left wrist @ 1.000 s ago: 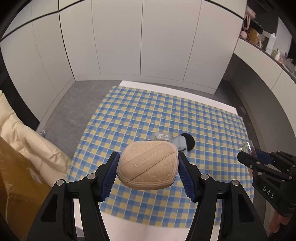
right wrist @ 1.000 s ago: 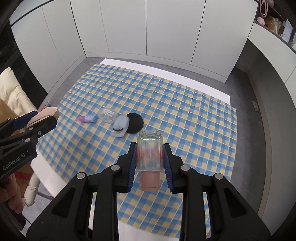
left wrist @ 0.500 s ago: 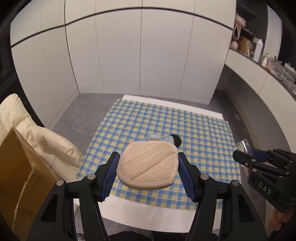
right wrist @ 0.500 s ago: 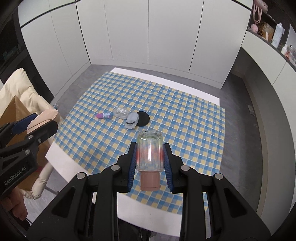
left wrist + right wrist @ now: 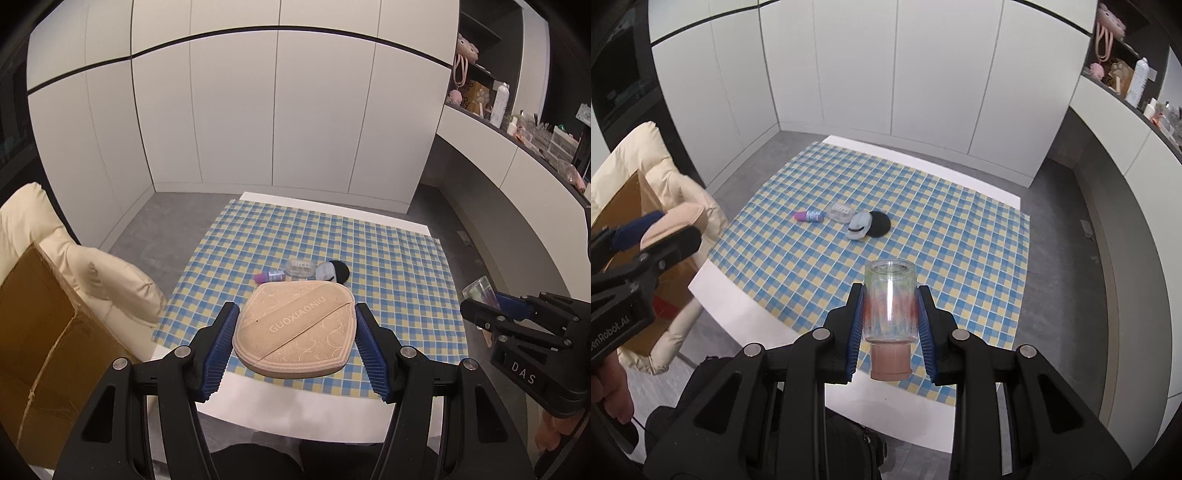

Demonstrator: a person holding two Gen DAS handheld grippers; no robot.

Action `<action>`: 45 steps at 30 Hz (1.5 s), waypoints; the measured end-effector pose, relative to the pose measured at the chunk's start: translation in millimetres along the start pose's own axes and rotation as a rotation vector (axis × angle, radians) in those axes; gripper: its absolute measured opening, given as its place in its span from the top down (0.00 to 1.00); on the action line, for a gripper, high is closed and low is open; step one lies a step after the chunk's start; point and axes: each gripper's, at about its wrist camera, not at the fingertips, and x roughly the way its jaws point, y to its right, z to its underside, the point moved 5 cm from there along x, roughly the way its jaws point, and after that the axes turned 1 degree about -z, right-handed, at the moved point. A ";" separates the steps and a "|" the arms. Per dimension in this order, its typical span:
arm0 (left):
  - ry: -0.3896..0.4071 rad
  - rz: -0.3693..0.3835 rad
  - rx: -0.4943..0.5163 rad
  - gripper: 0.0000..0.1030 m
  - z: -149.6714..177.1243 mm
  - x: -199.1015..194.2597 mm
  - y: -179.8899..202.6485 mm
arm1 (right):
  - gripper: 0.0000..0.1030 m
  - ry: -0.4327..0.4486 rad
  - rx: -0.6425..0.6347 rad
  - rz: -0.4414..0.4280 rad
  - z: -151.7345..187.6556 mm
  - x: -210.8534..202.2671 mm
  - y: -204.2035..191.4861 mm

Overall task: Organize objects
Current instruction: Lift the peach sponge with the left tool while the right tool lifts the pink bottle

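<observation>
My left gripper [image 5: 293,334] fingers grasp a flat beige fabric puff [image 5: 295,330]; my right gripper [image 5: 890,325] fingers clamp a clear glass bottle with a pink cap [image 5: 889,306], both held above the checkered-cloth desk [image 5: 960,236].

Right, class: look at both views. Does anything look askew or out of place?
Mildly: the clear bottle in the right tool is held with its pink cap towards the camera, not upright. On the checked cloth, the small purple-capped bottle lies on its side. Nothing looks spilled or broken.
</observation>
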 end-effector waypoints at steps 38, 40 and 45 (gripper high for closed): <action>0.014 -0.023 -0.036 0.39 2.9 10.5 -29.4 | 0.72 0.012 0.022 -0.027 -9.5 13.8 -15.2; 0.015 -0.026 -0.043 0.39 2.7 9.8 -33.1 | 0.72 0.013 0.020 -0.032 -10.0 13.9 -19.3; 0.018 -0.034 -0.055 0.39 3.5 8.5 -42.4 | 0.72 0.017 0.009 -0.041 -11.8 14.2 -28.8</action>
